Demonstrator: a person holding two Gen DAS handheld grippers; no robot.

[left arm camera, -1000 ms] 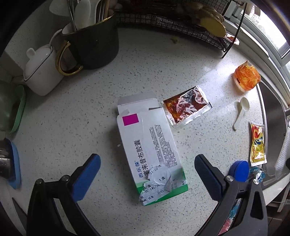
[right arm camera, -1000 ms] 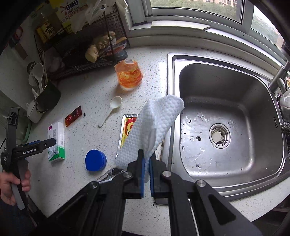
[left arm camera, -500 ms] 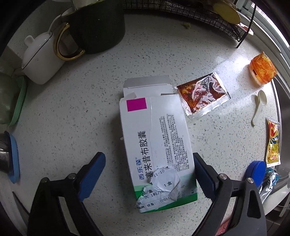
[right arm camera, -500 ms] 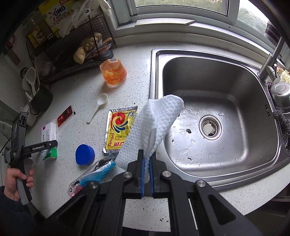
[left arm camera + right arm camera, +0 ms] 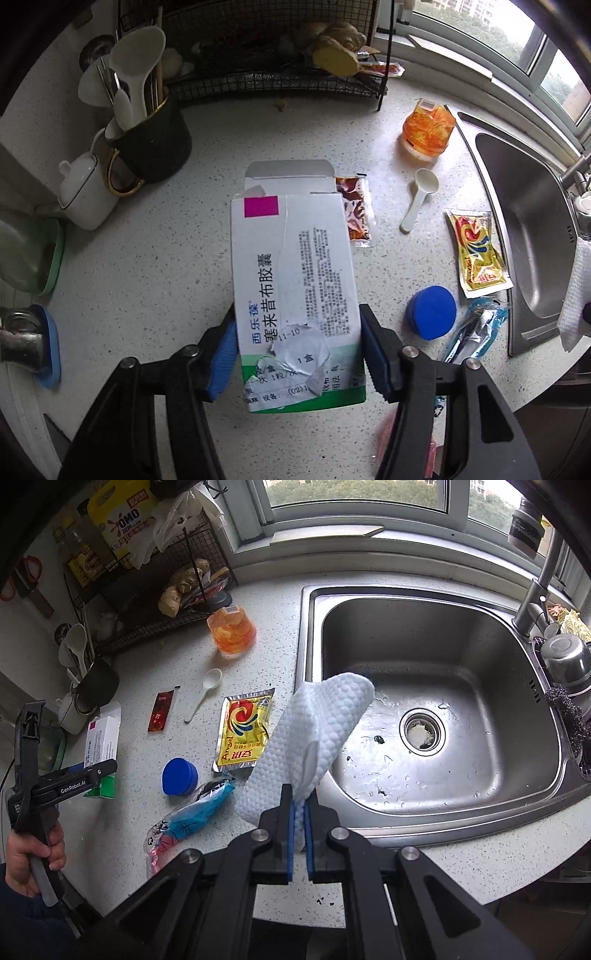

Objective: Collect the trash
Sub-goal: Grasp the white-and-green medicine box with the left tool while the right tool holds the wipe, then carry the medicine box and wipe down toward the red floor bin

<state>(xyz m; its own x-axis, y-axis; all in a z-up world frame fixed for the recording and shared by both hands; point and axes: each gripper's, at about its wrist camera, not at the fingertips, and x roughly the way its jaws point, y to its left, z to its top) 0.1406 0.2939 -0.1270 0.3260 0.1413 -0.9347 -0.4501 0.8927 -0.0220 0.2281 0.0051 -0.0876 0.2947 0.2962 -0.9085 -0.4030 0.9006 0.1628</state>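
- Left gripper [image 5: 298, 354] of mine has its blue pads pressed against both long sides of the medicine box [image 5: 295, 288], near the green end, with the opened flap pointing away from me.
- Right gripper [image 5: 299, 834] is pinched tight on a white quilted wipe [image 5: 317, 738], which stands up over the front edge of the sink [image 5: 480, 812].
- Since a second ago my left claw went from wide open, straddling the lying box, to clamped on it; the counter now looks farther below the box.
- My right claw's hold on the wipe has not changed.
- Around the box on the speckled white countertop [image 5: 147, 258] lie a dark red sauce sachet [image 5: 356, 210], a white plastic scoop [image 5: 419, 197], a yellow packet [image 5: 476, 254], a blue lid [image 5: 430, 312] and a crumpled blue wrapper [image 5: 472, 330].
- An orange-filled jar [image 5: 426, 133] stands nearer the window, beside the sink.
- Farther back I see a black utensil mug [image 5: 151, 144], a white teapot [image 5: 86, 192] and a wire rack [image 5: 280, 81] against the wall.
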